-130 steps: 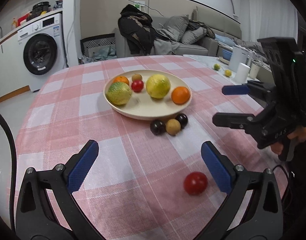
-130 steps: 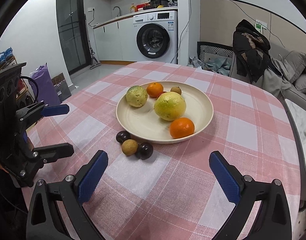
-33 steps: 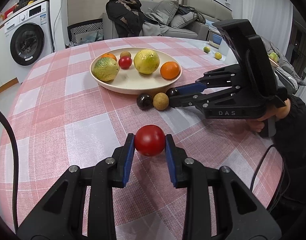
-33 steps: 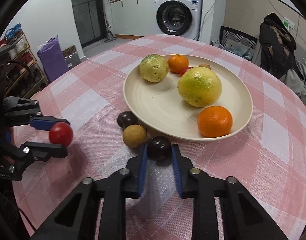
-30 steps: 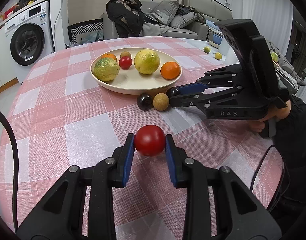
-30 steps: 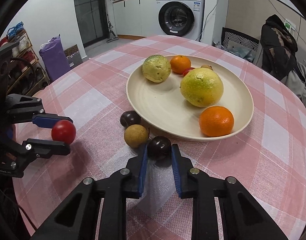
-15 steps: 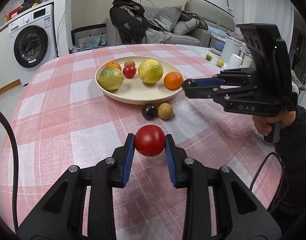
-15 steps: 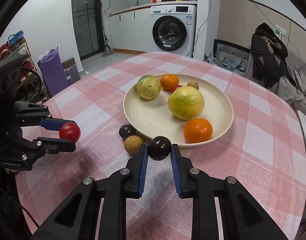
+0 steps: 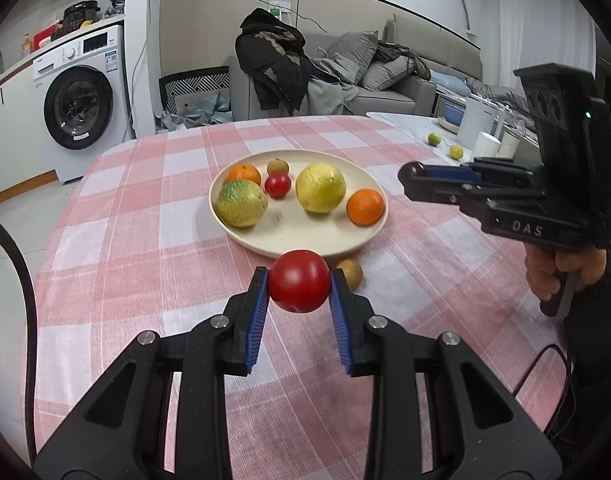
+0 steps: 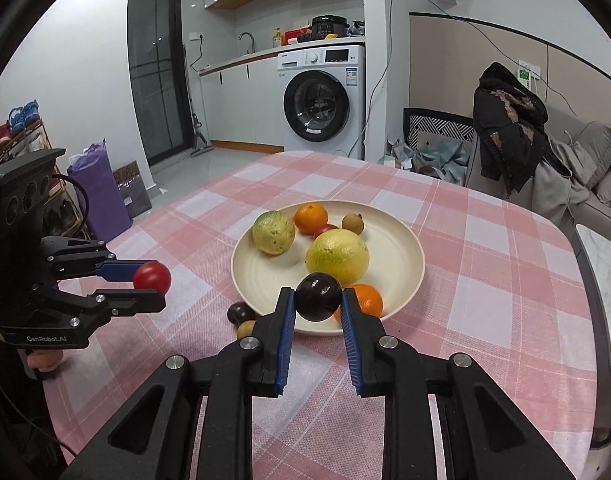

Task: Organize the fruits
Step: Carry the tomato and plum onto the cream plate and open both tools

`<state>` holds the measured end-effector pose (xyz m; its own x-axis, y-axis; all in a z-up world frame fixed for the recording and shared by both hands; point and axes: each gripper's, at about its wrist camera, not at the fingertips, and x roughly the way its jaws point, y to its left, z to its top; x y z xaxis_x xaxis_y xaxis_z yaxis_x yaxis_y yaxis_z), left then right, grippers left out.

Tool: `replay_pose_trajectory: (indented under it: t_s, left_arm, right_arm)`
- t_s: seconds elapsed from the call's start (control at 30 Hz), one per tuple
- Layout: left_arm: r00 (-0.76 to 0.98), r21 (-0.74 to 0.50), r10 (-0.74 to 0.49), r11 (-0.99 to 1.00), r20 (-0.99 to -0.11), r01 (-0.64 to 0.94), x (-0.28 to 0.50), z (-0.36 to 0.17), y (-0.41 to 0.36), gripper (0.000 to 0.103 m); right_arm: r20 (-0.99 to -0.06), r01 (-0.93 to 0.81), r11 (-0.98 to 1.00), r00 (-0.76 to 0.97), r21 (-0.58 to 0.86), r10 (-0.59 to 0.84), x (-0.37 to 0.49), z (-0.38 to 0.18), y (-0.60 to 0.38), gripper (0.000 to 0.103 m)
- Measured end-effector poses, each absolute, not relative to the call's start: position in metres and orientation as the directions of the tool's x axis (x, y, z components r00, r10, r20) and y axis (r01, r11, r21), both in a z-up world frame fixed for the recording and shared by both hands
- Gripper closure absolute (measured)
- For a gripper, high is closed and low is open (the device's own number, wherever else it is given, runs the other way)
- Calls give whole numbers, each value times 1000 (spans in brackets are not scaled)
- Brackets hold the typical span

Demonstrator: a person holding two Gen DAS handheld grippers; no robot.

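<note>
My left gripper [image 9: 299,292] is shut on a red tomato [image 9: 299,281] and holds it above the table, just short of the cream plate [image 9: 305,242]. It also shows in the right wrist view [image 10: 145,284]. My right gripper [image 10: 318,302] is shut on a dark purple fruit [image 10: 318,296] and holds it over the plate's [image 10: 401,240] near rim. The plate holds two large yellow-green citrus, two oranges, a small red fruit and a small brown fruit. A brown round fruit [image 9: 350,273] and a dark fruit [image 10: 240,313] lie on the cloth beside the plate.
The round table has a pink checked cloth [image 9: 145,240]. A side table [image 9: 445,136] at the right holds two small green fruits and white cups. A washing machine [image 10: 325,96], a sofa and a chair with a dark jacket stand behind.
Both grippers have risen and moved toward the plate with their fruits. The right gripper now holds the dark fruit over the plate's near rim.
</note>
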<state>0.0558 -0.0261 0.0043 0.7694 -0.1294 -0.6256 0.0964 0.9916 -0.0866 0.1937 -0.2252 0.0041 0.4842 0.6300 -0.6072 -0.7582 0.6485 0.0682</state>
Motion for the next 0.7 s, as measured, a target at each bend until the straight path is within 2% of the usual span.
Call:
replay_pose_trajectory:
  t_s: [0.37,0.7]
  left_arm:
    - [797,-49,-69,998,-600,50,84,18,-27,76]
    - [793,-55,-79,997,-604,58,112,16,-33,76]
  right_arm:
    - [-592,-745,663,505,68,628,201,11,-223,79]
    - [-573,-725,683,523,89,631,212,15,-222,79]
